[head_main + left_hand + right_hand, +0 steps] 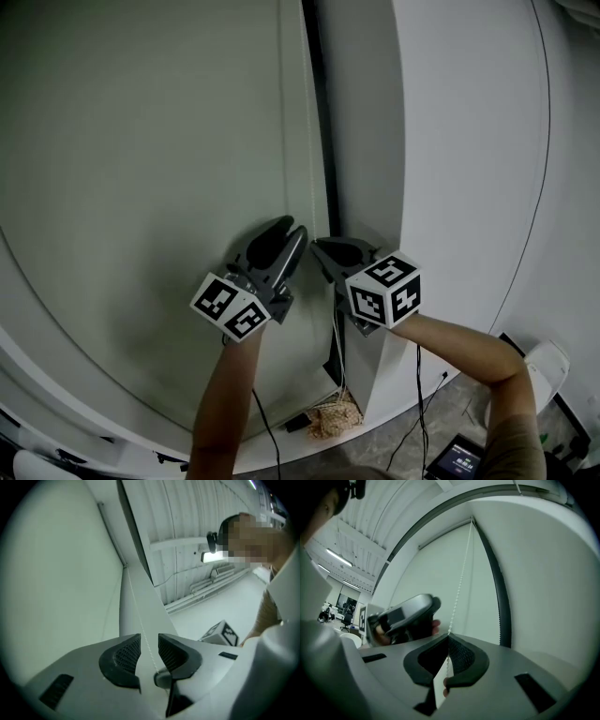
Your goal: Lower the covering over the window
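In the head view we're only seeing the left gripper and right gripper crowding side by side at the right edge of the roller blind, which is hanging flat over the window. The gripper views are telling us more. The left one's jaws are standing narrowly apart, with the bead chain running between the pads unpinched, while the right one's jaws are clamping shut on that same chain. The dark frame strip is sitting just beside the chain and the wall is closing in on the right, so we're finding open room mostly leftward, across the blind.
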